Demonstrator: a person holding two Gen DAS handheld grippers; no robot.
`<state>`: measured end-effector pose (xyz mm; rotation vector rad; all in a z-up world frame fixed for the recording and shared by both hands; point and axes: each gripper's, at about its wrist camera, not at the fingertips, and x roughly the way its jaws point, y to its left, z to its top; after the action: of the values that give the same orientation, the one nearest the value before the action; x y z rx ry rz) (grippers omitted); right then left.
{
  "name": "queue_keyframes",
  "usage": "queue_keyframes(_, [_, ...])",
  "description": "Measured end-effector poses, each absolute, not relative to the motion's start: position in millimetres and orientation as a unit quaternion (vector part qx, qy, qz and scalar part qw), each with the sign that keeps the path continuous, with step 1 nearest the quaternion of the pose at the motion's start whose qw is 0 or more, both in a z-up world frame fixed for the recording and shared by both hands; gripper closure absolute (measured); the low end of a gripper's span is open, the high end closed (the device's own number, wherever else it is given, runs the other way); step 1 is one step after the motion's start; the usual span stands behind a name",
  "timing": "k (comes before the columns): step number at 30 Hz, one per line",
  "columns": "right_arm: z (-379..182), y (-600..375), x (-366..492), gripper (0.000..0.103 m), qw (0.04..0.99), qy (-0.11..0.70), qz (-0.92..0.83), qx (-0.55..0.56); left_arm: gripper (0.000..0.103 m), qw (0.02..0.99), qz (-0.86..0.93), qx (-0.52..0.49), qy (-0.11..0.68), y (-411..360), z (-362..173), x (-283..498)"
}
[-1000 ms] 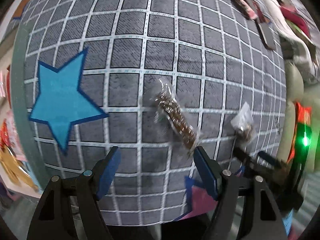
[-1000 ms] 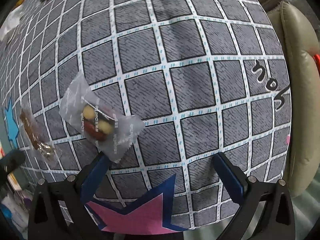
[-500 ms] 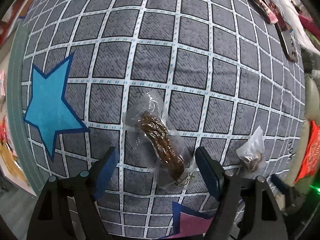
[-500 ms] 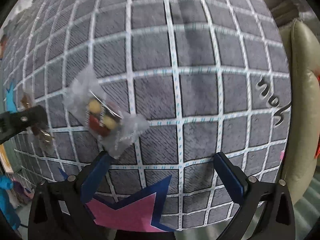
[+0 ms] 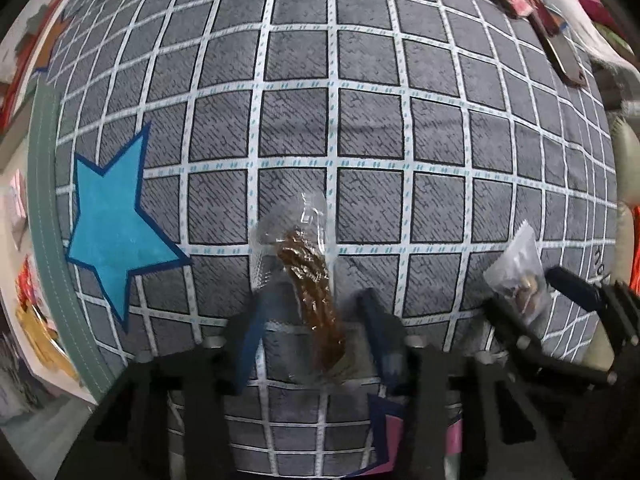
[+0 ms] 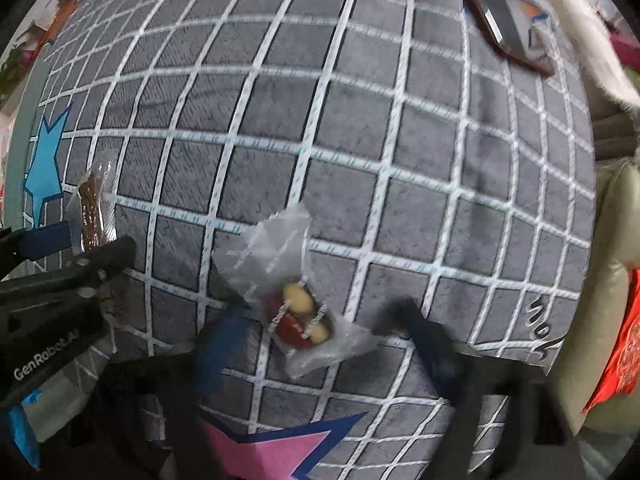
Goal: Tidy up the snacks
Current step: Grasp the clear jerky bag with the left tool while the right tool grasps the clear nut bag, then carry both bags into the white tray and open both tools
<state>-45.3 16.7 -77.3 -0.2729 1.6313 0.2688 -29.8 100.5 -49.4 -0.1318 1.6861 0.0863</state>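
A clear packet with a long brown snack [image 5: 310, 276] lies on the grey checked cloth [image 5: 360, 128]. My left gripper [image 5: 316, 308] is open, its blue fingers on either side of the packet's near end. A clear packet with red and yellow sweets [image 6: 294, 310] lies to the right. My right gripper [image 6: 320, 328] is open, its fingers on either side of that packet. The brown packet also shows in the right wrist view [image 6: 94, 208], and the sweets packet in the left wrist view [image 5: 520, 280].
A blue star [image 5: 112, 228] is printed on the cloth at the left and a pink star [image 6: 276, 452] at the near edge. Long dark snack packets [image 5: 560, 52] lie at the far right. A beige cushion [image 6: 612, 280] and a red wrapper [image 6: 624, 344] border the right.
Both grippers have moved forward and down over their packets. The left fingers have narrowed around the brown snack packet. The right fingers now straddle the sweets packet.
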Motion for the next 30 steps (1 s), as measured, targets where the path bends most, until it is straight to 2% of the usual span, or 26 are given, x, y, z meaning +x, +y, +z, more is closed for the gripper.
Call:
queue_keyframes(1, [-75.8, 18.8, -45.4, 0.042, 0.669, 0.724, 0.118, -0.118, 0.06, 0.664, 0.032, -0.06, 0.745, 106.8, -48.3, -31.2])
queue_keyframes(2, [-74.7, 21.4, -44.2, 0.054, 0.67, 0.724, 0.118, -0.116, 0.062, 0.666, 0.021, -0.068, 0.743, 114.4, -46.9, -36.5])
queue_keyframes(4, [-70.5, 24.6, -42.7, 0.071, 0.67, 0.725, 0.119, -0.107, 0.064, 0.666, 0.008, -0.077, 0.742, 123.0, -46.7, -38.2])
queue_keyframes(13, [-44.3, 4.0, -32.8, 0.071, 0.666, 0.737, 0.119, -0.008, 0.064, 0.694, -0.049, -0.061, 0.716, 154.1, -21.8, -71.7])
queue_keyframes(22, [-23.9, -15.2, -58.4, 0.071, 0.664, 0.74, 0.105, 0.015, 0.064, 0.723, -0.046, -0.052, 0.687, 211.2, 21.3, -93.0])
queue_keyframes(24, [-28.1, -16.3, -62.9, 0.058, 0.657, 0.747, 0.1, 0.014, 0.064, 0.727, -0.042, -0.052, 0.683, 227.9, 23.2, -96.5])
queue_keyframes(25, [-29.7, -18.8, -62.0, 0.031, 0.656, 0.749, 0.089, 0.016, 0.064, 0.729, -0.042, -0.05, 0.682, 237.6, 24.4, -97.5])
queue_keyframes(26, [-30.6, -22.1, -61.8, 0.015, 0.661, 0.747, 0.075, 0.019, 0.064, 0.731, -0.04, -0.048, 0.679, 245.9, 31.4, -103.0])
queue_keyframes(30, [-34.4, -34.2, -53.5, 0.015, 0.665, 0.743, 0.058, 0.049, 0.063, 0.736, -0.036, -0.047, 0.675, 253.8, 35.8, -107.6])
